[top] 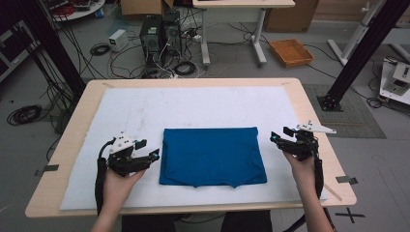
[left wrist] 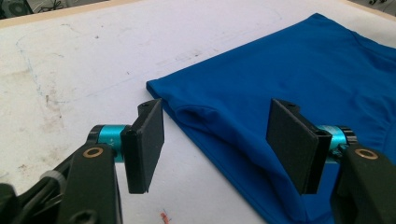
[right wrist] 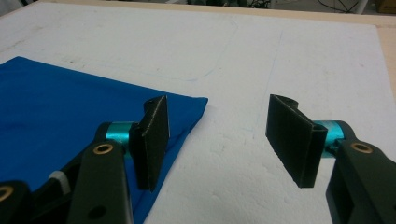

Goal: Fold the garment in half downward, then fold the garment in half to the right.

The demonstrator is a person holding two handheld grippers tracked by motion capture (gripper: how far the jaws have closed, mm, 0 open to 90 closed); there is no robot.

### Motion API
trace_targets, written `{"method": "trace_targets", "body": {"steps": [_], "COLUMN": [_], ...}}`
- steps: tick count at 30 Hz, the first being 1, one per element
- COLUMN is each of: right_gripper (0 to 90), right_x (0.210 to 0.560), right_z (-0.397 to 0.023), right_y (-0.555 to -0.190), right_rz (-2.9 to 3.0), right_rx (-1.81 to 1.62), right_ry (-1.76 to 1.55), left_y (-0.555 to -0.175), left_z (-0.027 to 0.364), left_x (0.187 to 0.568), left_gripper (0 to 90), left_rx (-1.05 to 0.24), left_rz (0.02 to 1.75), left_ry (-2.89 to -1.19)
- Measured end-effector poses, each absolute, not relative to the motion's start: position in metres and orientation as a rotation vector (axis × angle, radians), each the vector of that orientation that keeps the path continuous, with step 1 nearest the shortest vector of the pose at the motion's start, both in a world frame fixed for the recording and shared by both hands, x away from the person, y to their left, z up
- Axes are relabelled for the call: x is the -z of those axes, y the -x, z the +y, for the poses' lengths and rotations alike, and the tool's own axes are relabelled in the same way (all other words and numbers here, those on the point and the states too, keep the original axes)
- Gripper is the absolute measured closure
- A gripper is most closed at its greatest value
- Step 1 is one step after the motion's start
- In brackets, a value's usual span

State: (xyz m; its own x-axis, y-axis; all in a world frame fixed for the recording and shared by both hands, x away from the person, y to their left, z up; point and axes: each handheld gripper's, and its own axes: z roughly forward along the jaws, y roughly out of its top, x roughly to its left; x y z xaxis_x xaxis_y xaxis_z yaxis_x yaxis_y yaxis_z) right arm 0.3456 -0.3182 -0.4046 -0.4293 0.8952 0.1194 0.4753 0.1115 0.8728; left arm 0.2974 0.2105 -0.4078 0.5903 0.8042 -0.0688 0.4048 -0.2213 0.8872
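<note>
flanking the folded blue cloth [top: 212, 155], both grippers gape empty.

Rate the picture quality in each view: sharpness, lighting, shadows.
High view: soft, low detail, even light, faint shadows beside the blue cloth. Left gripper view: cloth folds crisp, near jaw arms slightly blurred, soft shadow under the left gripper. Right gripper view: even light, no glare, right gripper open over the white mat.

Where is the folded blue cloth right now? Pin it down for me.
In the high view the folded blue cloth lies in the middle of the white mat, between the left gripper and the right gripper, whose jaws are open.
</note>
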Motion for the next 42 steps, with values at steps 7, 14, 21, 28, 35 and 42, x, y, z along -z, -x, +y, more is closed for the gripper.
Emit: {"method": "trace_targets", "body": {"steps": [7, 14, 21, 28, 35, 42], "right_gripper": [39.7, 39.7, 39.6, 39.7, 39.7, 39.7], "right_x": [0.405, 0.408, 0.407, 0.407, 0.408, 0.407], "right_z": [-0.319, -0.318, -0.323, -0.323, -0.321, -0.319], "right_y": [-0.346, -0.347, -0.344, -0.345, -0.345, -0.346], "right_rz": [1.947, 1.953, 1.943, 1.946, 1.956, 1.955], "right_rx": [-1.273, -1.267, -1.268, -1.265, -1.264, -1.264], "right_ry": [-1.344, -1.343, -1.343, -1.337, -1.33, -1.32], "left_y": [-0.298, -0.3, -0.299, -0.297, -0.292, -0.281], "left_z": [0.212, 0.212, 0.204, 0.2, 0.197, 0.198], "left_x": [0.41, 0.412, 0.413, 0.415, 0.42, 0.433], "left_gripper": [37.0, 37.0, 37.0, 37.0, 37.0, 39.9], "left_rx": [-0.485, -0.483, -0.456, -0.429, -0.363, -0.257], "left_rz": [1.017, 1.023, 1.026, 1.04, 1.092, 1.208], "left_ry": [-1.852, -1.85, -1.869, -1.872, -1.861, -1.826]}}
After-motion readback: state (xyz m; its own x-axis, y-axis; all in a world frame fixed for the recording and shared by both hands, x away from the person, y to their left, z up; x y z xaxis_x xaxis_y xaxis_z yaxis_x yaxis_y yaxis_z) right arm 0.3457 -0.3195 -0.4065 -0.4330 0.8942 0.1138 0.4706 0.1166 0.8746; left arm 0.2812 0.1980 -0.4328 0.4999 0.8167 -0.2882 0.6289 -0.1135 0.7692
